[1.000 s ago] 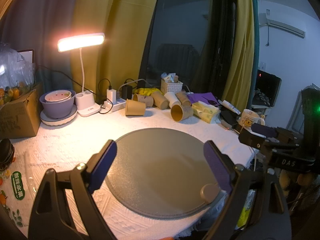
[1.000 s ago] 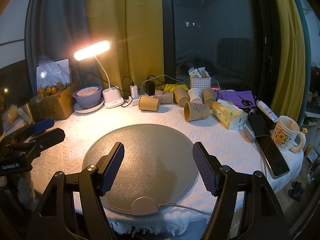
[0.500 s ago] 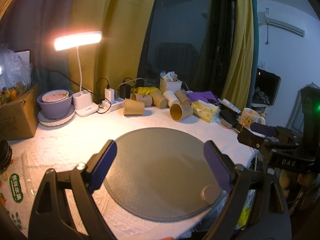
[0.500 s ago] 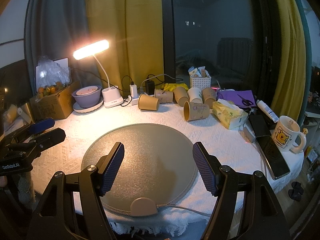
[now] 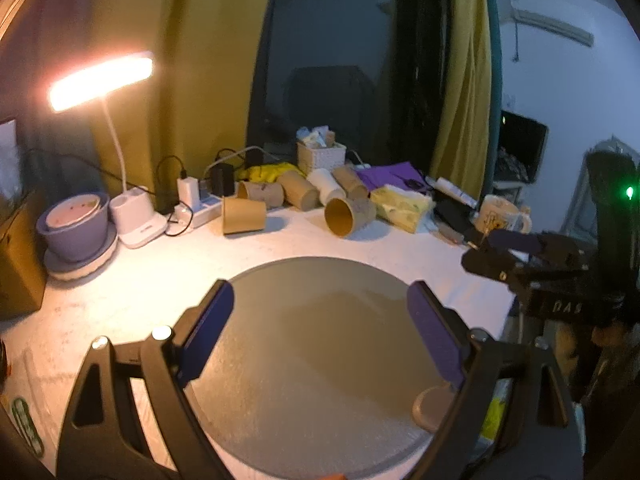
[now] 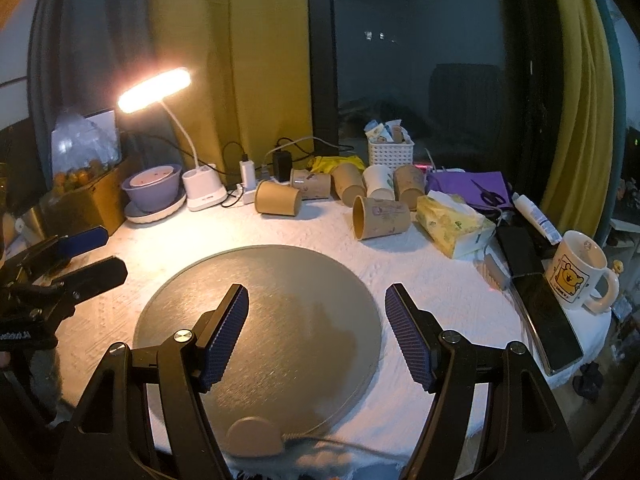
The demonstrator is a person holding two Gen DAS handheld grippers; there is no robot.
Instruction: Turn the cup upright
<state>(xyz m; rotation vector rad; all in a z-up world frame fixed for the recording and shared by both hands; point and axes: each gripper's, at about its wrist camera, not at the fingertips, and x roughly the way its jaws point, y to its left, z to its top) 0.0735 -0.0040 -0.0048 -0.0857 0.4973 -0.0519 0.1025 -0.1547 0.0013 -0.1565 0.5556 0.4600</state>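
Several brown paper cups lie on their sides at the back of the white table. The nearest are one on the left (image 6: 278, 199) (image 5: 244, 215) and one on the right (image 6: 381, 217) (image 5: 349, 216), its mouth turned toward me. My left gripper (image 5: 320, 330) is open and empty above the round grey mat (image 5: 316, 356). My right gripper (image 6: 317, 334) is open and empty above the same mat (image 6: 260, 320). Each gripper shows at the edge of the other's view: the right gripper (image 5: 504, 250) and the left gripper (image 6: 86, 256). Both are far from the cups.
A lit desk lamp (image 6: 154, 86), purple bowl (image 6: 154, 186), power strip with chargers (image 6: 250, 176), white basket (image 6: 390, 152), tissue pack (image 6: 452, 220), phone (image 6: 548, 320) and bear mug (image 6: 576, 272) crowd the table's back and right. A cardboard box (image 6: 76, 204) stands at the left.
My left gripper has moved forward and turned slightly left, so the cups look nearer. My right gripper has barely moved. Both stay open.
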